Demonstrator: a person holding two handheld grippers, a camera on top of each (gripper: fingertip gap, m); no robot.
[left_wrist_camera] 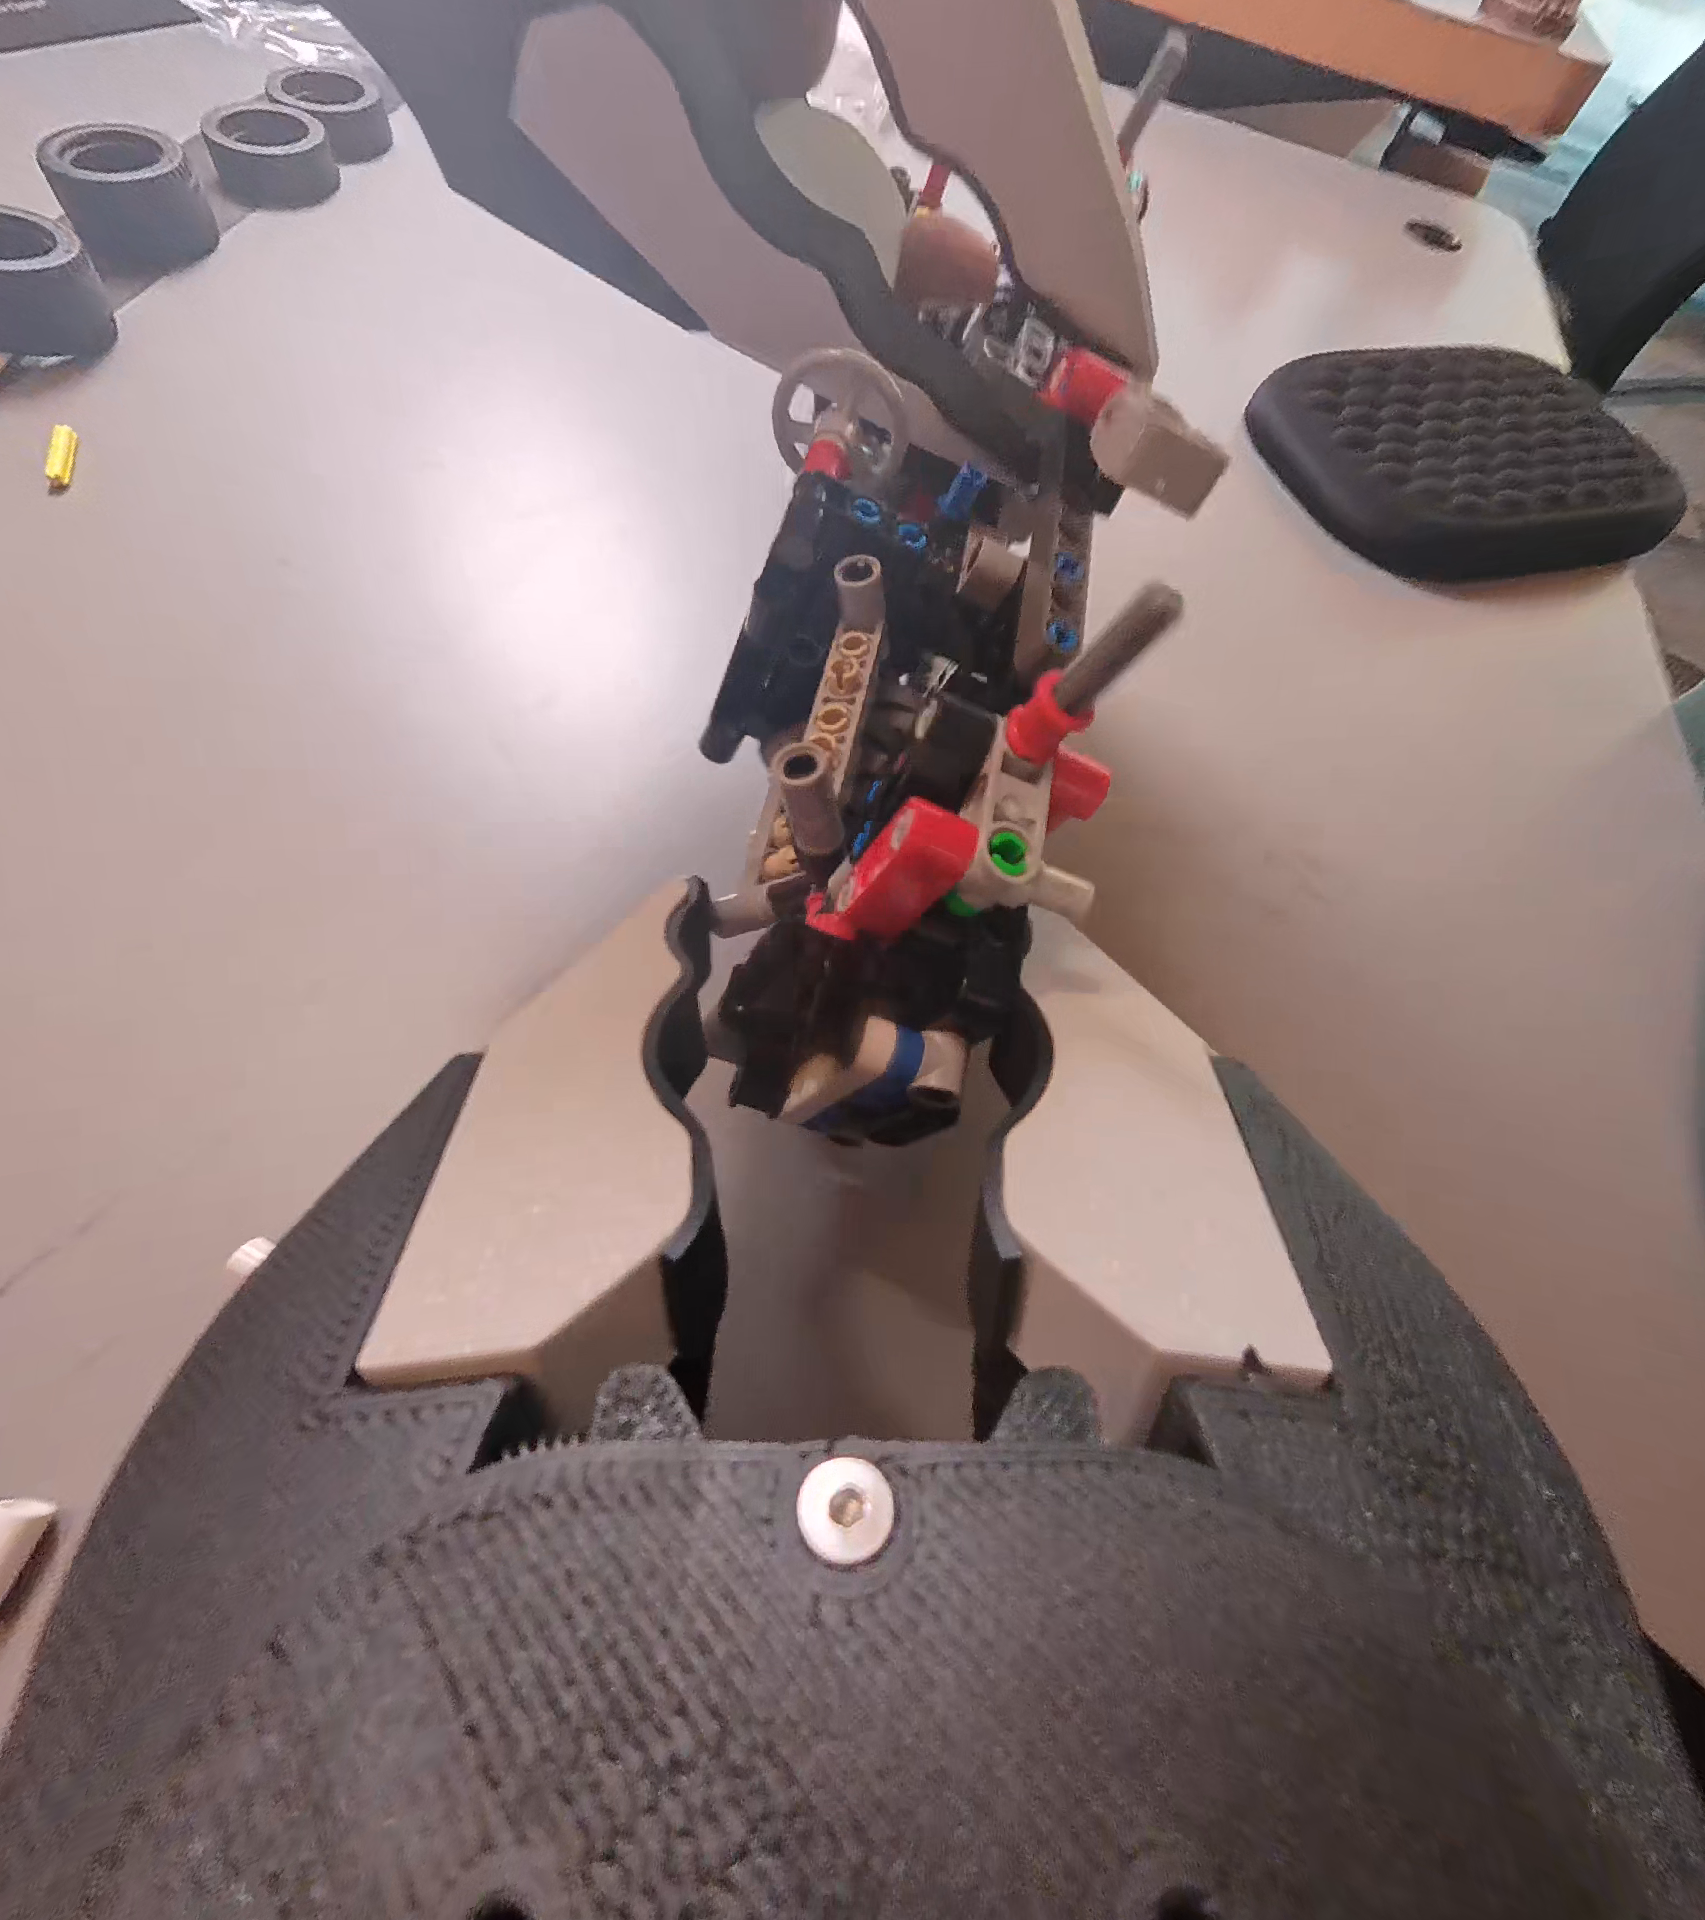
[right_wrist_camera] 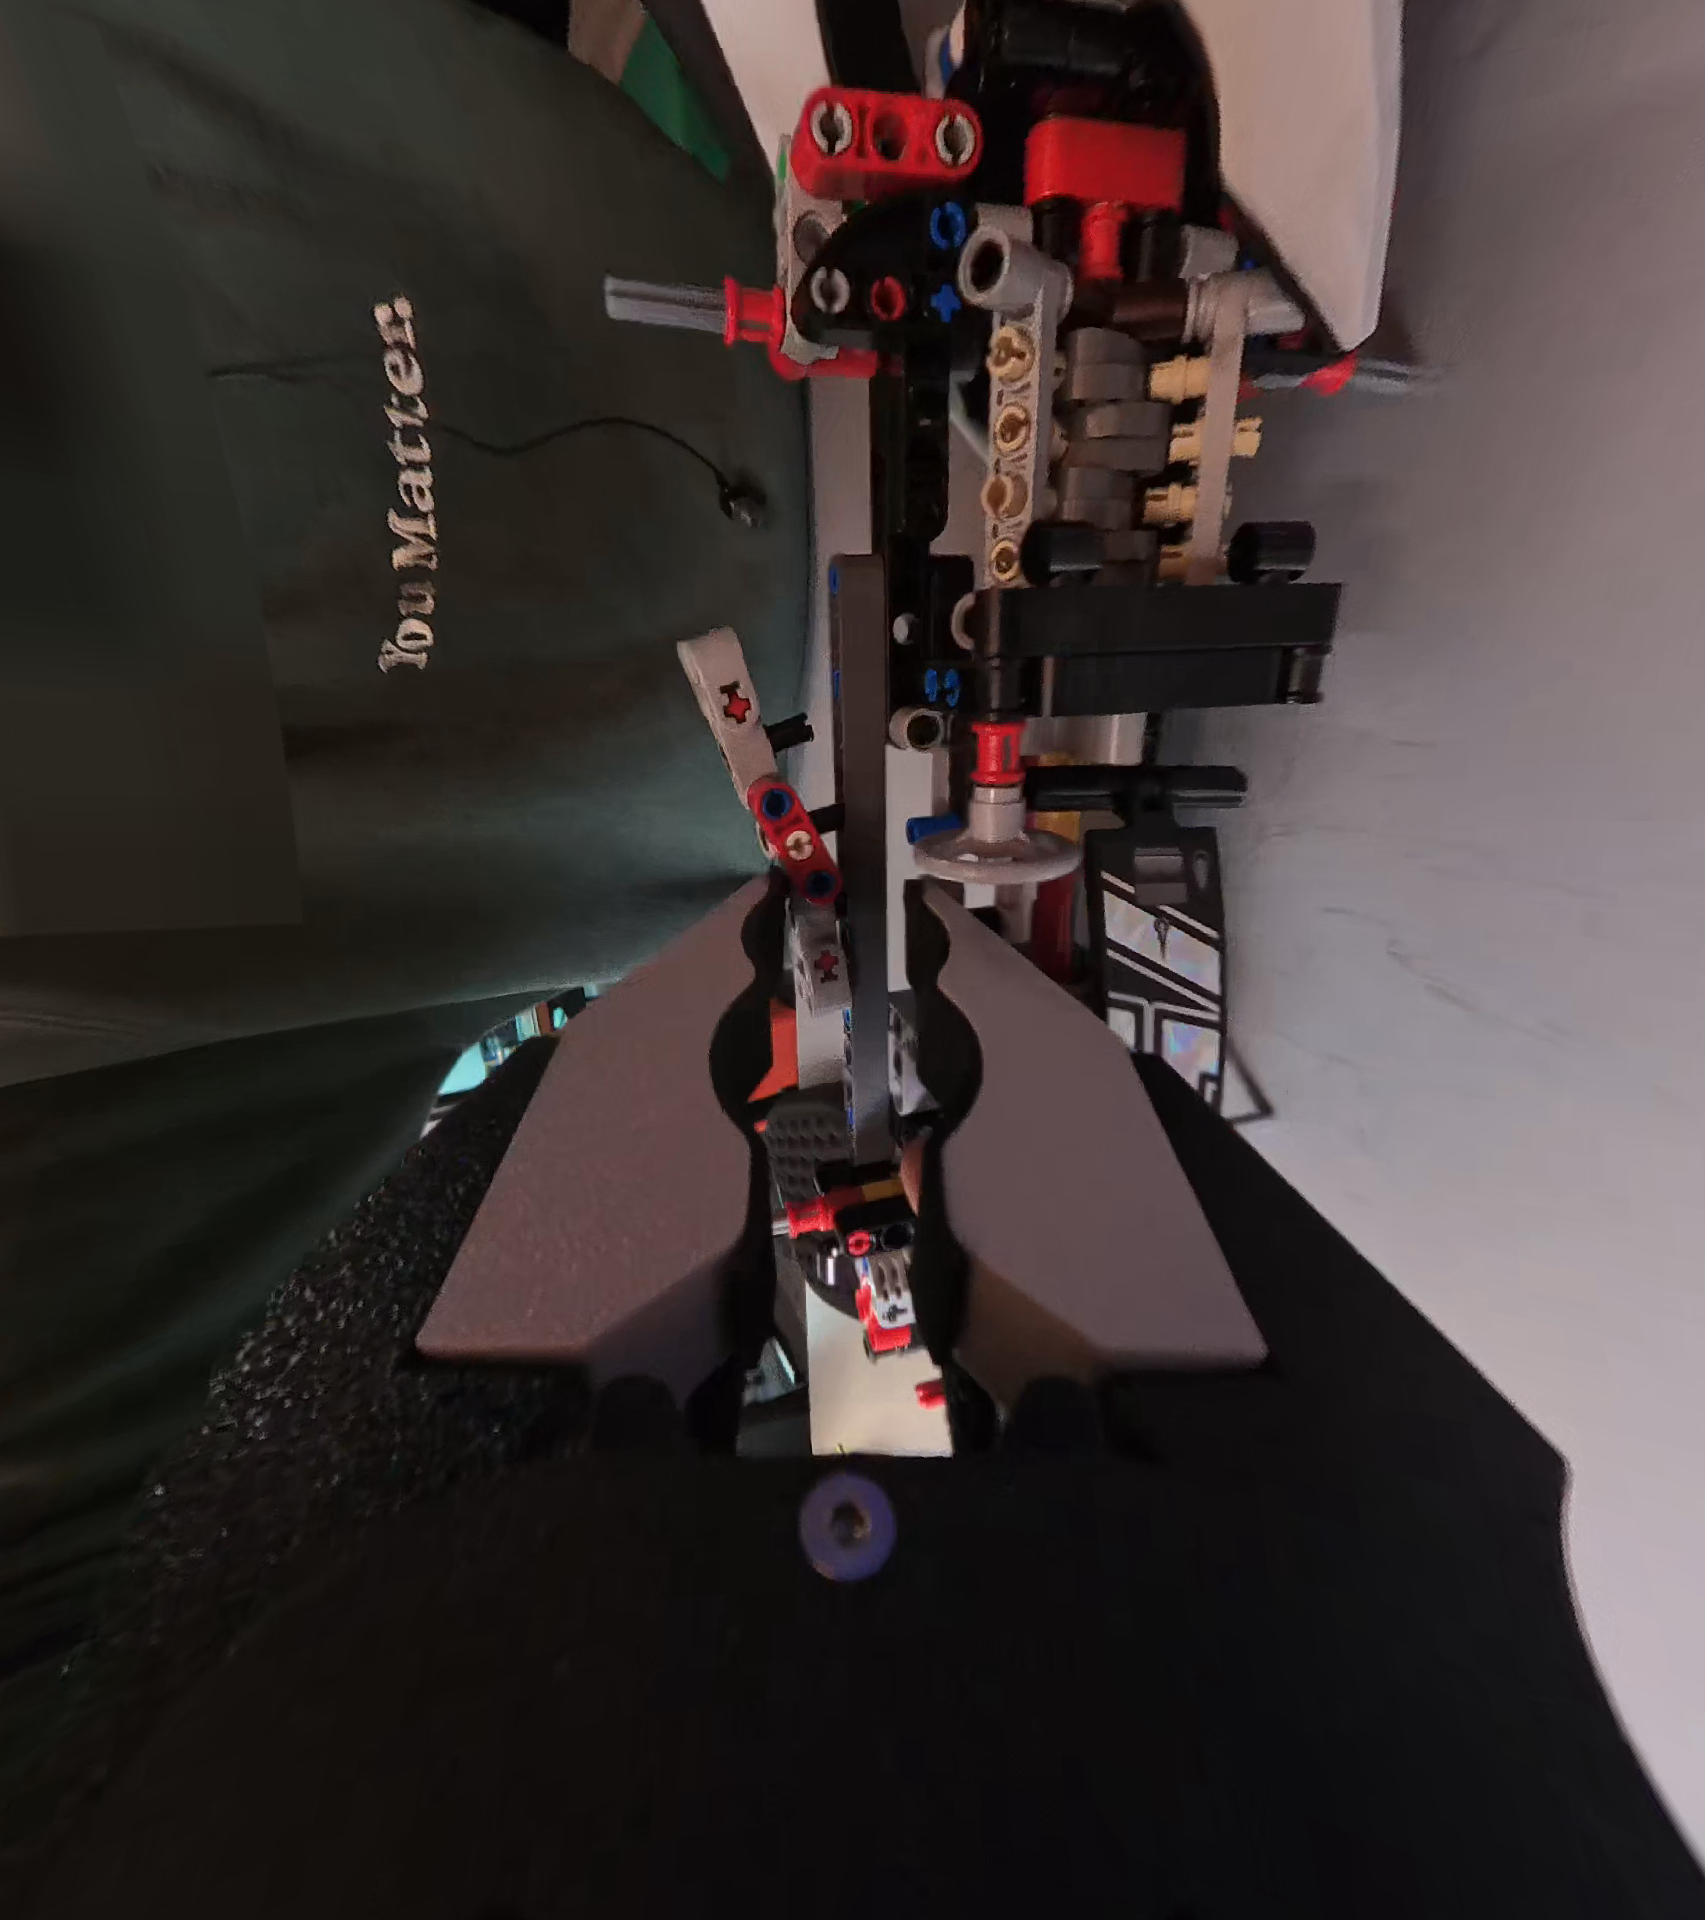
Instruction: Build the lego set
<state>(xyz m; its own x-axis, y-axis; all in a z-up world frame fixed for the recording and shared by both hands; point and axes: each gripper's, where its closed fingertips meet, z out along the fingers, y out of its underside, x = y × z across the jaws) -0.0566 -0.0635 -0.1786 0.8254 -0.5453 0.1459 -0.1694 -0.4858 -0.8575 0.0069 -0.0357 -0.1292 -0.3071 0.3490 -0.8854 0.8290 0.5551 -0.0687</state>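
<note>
The grey bench (left_wrist_camera: 328, 727) spreads under everything, with a dark padded rest (left_wrist_camera: 1466, 462) lying toward its far right edge and four black tyres (left_wrist_camera: 115, 187) grouped at the far left. Held up in the air above the bench is the half-built lego car frame (left_wrist_camera: 921, 727), a long open skeleton of black, grey and red beams and pins. The left gripper (left_wrist_camera: 853, 1049) has its jaws clamped on the frame's near end, and the right gripper (right_wrist_camera: 848, 1023) has its jaws clamped on a dark grey side beam (right_wrist_camera: 858, 790) at the opposite end, so the model hangs between the two. It is likely light but knobbly and only pin-joined, so twisting the ends against each other could pop a joint; the solid black and grey beams are the safest holds, not the thin axle (left_wrist_camera: 1118, 649) or the little steering wheel (left_wrist_camera: 837, 410) sticking out. A tiny yellow piece (left_wrist_camera: 60, 455) lies loose on the bench, well apart.
</note>
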